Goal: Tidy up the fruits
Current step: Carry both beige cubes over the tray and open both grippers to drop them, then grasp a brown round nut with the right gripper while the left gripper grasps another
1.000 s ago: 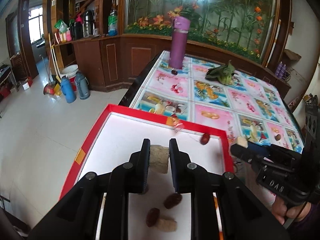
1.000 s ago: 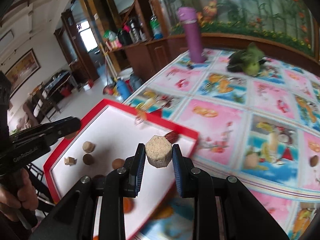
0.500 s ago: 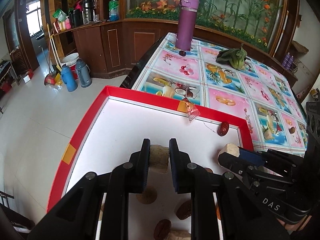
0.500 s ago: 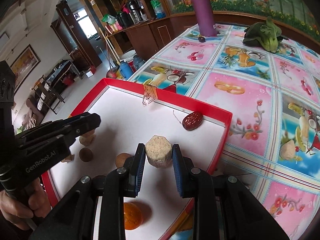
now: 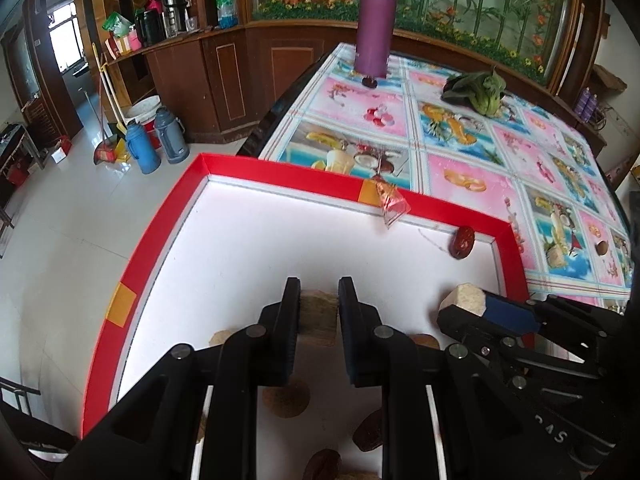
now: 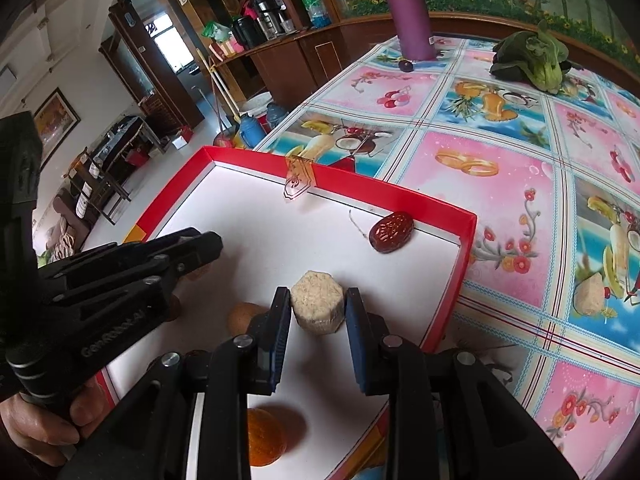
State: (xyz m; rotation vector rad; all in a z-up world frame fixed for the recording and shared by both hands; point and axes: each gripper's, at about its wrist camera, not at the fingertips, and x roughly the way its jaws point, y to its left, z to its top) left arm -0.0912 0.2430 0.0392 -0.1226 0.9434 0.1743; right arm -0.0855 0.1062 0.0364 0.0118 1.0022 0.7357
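Observation:
A red-rimmed tray (image 5: 280, 168) with a white floor lies on the table's near corner. My left gripper (image 5: 319, 300) is shut on a tan cube-like piece (image 5: 318, 314), low over the tray's middle. My right gripper (image 6: 317, 320) is shut on a beige hexagonal piece (image 6: 317, 306), close above the tray floor near the right rim (image 6: 400, 196); that piece (image 5: 464, 298) also shows in the left wrist view. A red date (image 6: 390, 232) lies in the far right corner. An orange fruit (image 6: 262, 436) and a brown round fruit (image 6: 242, 316) lie under the right gripper.
A purple flask (image 5: 376, 20) with a dark fruit (image 5: 369, 81) at its foot and a green vegetable (image 5: 480, 94) stand far back on the patterned cloth. A beige piece (image 6: 588, 294) lies on the cloth right of the tray. The floor drops away on the left. A hand (image 6: 44, 428) holds the left gripper.
Both grippers have come forward and down over the tray with their pieces still held. The right one moved from the tray's right rim to inside it.

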